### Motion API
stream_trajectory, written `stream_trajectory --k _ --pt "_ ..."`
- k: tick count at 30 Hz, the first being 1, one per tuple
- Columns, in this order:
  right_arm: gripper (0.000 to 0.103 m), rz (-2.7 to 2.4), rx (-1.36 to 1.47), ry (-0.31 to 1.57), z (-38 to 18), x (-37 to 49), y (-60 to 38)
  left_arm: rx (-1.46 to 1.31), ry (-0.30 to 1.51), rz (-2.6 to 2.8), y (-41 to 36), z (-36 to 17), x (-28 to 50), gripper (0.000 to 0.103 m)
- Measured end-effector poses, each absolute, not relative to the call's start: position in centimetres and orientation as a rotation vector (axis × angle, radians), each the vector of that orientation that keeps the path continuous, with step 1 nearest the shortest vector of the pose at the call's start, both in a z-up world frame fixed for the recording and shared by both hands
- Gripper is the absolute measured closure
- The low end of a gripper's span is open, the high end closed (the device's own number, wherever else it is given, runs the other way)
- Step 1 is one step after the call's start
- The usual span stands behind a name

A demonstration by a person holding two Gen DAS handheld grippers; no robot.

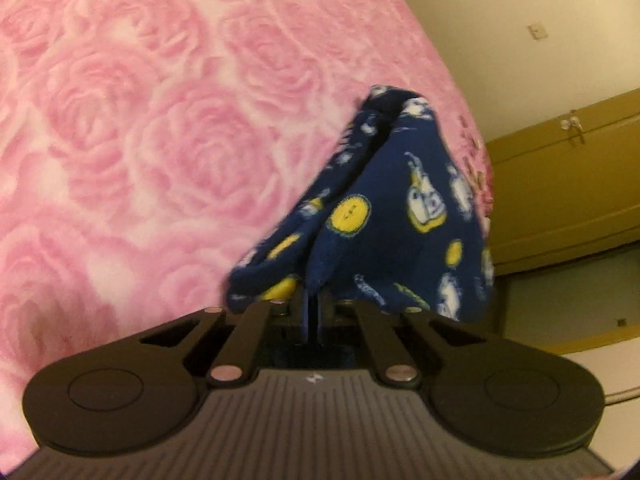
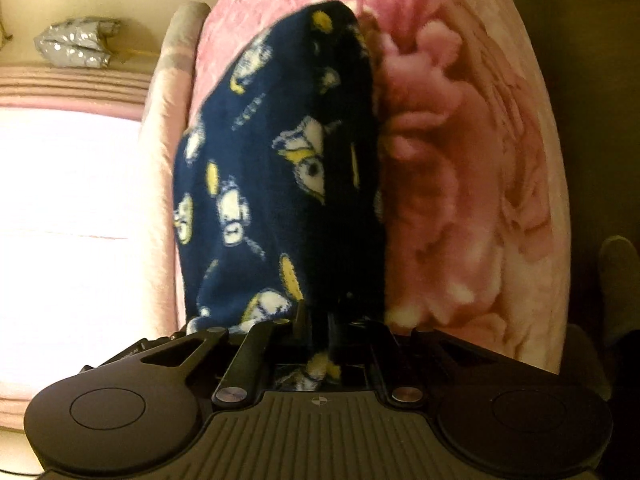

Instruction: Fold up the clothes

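The left gripper (image 1: 314,312) is pinching the navy printed garment (image 1: 384,208) near the pink rose blanket's (image 1: 140,140) right edge, with open blanket spreading leftward. The right gripper (image 2: 320,332) is clamping the same garment (image 2: 280,160) beside the blanket (image 2: 460,180). Only the left view is showing a yellow cabinet (image 1: 560,184); only the right, a bright window (image 2: 68,216).

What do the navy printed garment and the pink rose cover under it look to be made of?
Navy garment: probably fleece or plush knit, matte, with fuzzy edges and a soft nap.
Pink rose cover: likely thick plush or coral-fleece blanket, with a raised rose pattern and fluffy tufts, slightly sheeny.
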State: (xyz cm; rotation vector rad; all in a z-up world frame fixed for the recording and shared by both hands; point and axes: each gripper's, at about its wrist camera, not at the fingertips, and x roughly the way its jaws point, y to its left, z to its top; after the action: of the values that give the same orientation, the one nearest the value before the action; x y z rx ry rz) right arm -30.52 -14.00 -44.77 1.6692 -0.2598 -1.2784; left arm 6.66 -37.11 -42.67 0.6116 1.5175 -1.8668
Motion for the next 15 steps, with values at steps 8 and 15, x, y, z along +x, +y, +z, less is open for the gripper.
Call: stream_trajectory --k 8,15 --pt "0.033 -1.402 1.546 -0.148 -41.2 -32.5 -14.8 0.607 1.464 -1.92 -40.1 -38.3 6.9 0.066" --pt "0.033 -1.445 1.507 -0.305 -41.8 -37.3 -18.5 0.608 1.501 -2.002 -44.6 -40.5 1.3 0.066"
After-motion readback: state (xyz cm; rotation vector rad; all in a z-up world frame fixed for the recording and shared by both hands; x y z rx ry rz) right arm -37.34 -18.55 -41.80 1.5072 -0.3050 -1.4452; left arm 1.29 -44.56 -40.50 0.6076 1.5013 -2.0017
